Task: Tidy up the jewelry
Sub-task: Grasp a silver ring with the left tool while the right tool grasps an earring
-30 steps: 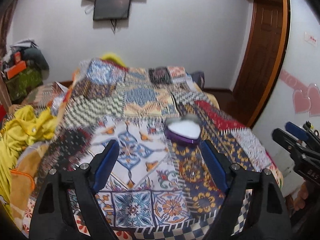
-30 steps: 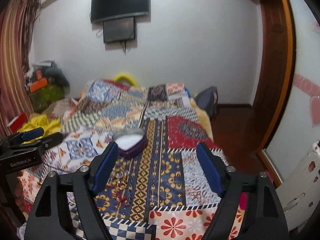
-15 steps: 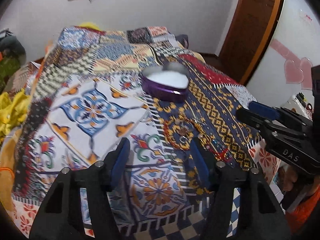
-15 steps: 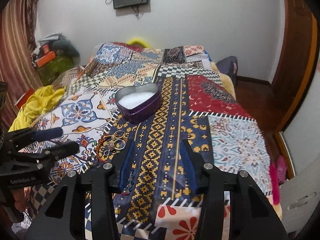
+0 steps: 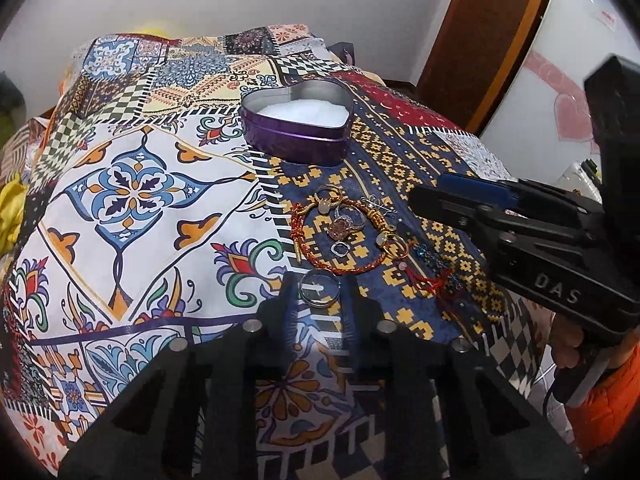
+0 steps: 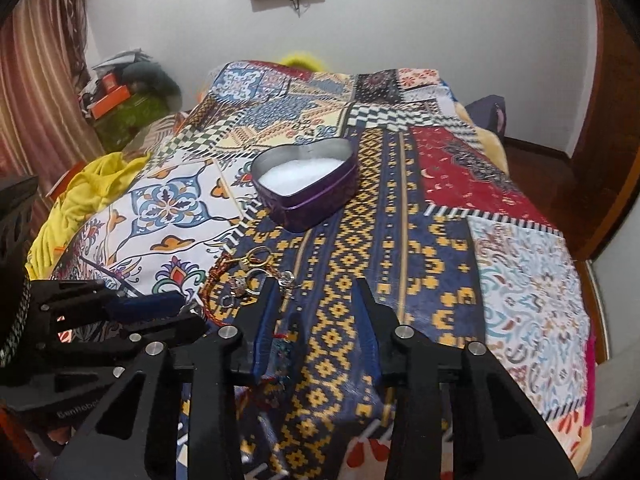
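Observation:
A purple heart-shaped tin [image 5: 296,140] [image 6: 308,200] with a white lining stands open on the patchwork bedspread [image 5: 132,200]. In front of it lies a jewelry heap: a red-and-gold braided bracelet [image 5: 320,266], rings and gold hoops [image 5: 348,220] [image 6: 256,268]. My left gripper [image 5: 320,282] [image 6: 188,314] hangs low over the bed with its jaws closing. A silver ring [image 5: 320,289] lies between its tips, and I see no firm press. My right gripper [image 6: 316,286] [image 5: 438,196] is also closing over the dark blue patch. A blue-beaded, red-threaded piece [image 6: 282,346] [image 5: 436,276] lies beside its left finger.
The bed's near edge runs just below both grippers. Yellow cloth [image 6: 80,200] is bunched at the bed's left side, with clutter [image 6: 120,96] beyond it. A wooden door [image 5: 480,40] stands to the right. A hand and an orange sleeve [image 5: 608,400] hold the right gripper.
Both grippers dropped toward the bed and tipped downward, so the jewelry heap is now close. Both pairs of jaws have narrowed from wide apart.

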Tool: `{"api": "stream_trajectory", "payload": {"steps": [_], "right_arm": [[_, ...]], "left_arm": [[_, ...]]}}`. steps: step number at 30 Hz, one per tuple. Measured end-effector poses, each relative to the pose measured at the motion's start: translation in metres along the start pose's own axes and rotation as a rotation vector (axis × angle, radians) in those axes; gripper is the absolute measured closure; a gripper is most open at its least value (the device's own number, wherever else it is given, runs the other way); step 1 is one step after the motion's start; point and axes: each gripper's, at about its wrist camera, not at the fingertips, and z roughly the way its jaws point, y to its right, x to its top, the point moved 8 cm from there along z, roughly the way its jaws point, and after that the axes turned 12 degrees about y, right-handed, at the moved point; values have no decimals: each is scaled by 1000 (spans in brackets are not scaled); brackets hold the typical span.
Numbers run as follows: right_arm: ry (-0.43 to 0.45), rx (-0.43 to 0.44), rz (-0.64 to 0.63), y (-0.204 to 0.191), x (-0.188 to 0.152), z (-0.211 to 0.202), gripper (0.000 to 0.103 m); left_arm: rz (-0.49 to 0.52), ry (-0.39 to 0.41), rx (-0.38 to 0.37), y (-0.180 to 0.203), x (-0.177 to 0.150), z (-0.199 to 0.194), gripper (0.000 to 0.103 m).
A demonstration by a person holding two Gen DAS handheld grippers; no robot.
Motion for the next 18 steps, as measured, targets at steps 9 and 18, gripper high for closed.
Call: {"api": "stream_trajectory", "payload": {"steps": [9,18], "right_arm": [[-62,30,-19,-8,-4,23,79],[-78,32,-59,-15,-7,29,93]], "left_arm": [[-25,68,55,-20,20,-10,82],[-24,80,62,-25,25,-6,82]]}}
